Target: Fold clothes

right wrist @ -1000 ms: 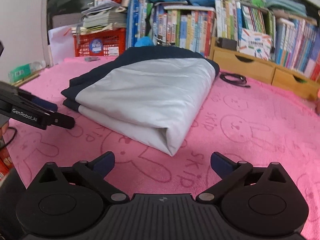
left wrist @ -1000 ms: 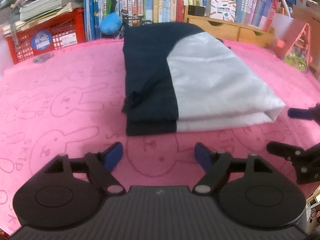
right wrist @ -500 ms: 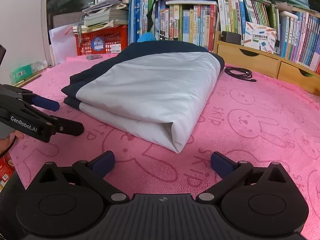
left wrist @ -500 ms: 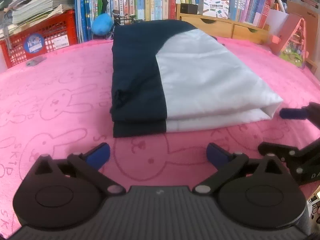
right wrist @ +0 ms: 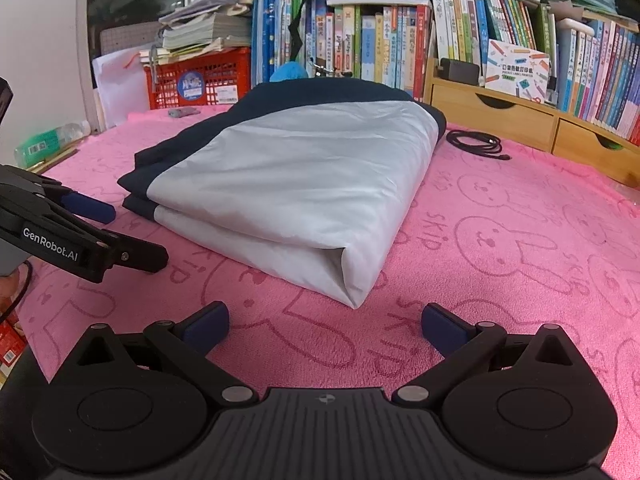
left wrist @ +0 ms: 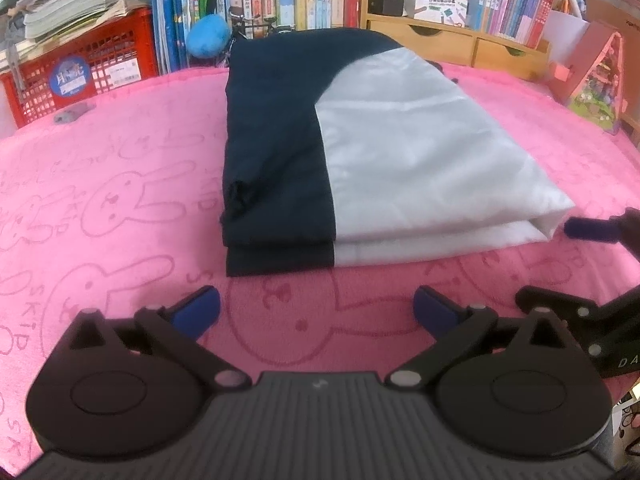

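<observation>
We see the left tongs (left wrist: 316,312) spread wide with nothing between the blue pads, hovering over the pink rabbit-print towel (left wrist: 120,208) that covers the surface. The right tongs (right wrist: 325,326) are equally wide and empty. Just ahead of both lies the folded garment (left wrist: 360,160), navy and pale grey, flat on the towel, touched by neither. Behind it stand a red crate (right wrist: 200,80), a row of books (right wrist: 380,40) and wooden drawers (right wrist: 500,112); a black cable (right wrist: 476,144) lies beside the garment.

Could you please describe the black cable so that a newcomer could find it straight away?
Start at the pink blanket and go towards the wooden drawers. The cable lies coiled between them and the folded garment, the only thin, black, looped thing there.
</observation>
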The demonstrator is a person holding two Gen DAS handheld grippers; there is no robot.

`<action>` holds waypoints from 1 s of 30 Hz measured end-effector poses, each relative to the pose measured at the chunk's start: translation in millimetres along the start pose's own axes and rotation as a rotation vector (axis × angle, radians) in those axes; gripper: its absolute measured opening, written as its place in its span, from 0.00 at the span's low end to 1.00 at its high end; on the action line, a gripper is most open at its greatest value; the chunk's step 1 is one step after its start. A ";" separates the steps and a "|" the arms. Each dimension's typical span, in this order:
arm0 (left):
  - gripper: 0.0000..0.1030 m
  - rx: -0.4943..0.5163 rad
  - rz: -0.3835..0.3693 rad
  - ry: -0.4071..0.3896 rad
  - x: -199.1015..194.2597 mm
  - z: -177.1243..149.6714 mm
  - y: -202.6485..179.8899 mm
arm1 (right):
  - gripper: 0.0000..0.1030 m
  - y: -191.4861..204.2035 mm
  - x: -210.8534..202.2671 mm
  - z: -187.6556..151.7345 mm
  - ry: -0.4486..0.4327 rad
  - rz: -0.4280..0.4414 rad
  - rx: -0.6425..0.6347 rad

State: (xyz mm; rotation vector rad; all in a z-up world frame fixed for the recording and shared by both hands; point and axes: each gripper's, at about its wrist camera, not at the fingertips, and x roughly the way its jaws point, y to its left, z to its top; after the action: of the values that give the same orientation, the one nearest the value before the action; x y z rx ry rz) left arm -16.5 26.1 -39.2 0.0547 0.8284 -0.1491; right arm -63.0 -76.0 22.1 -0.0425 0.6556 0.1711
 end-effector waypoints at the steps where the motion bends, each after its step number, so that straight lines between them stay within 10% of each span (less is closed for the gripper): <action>1: 1.00 -0.001 0.003 -0.001 0.2 -0.2 -0.5 | 1.00 0.2 0.5 0.2 -0.001 -0.003 0.003; 30: 1.00 -0.014 0.017 -0.023 0.9 -3.1 -3.5 | 1.00 -1.1 -0.5 0.2 -0.006 -0.011 0.006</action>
State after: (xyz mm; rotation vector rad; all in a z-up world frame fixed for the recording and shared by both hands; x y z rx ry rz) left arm -18.7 22.8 -41.9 0.0469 0.8059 -0.1275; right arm -63.1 -77.1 22.6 -0.0397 0.6496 0.1588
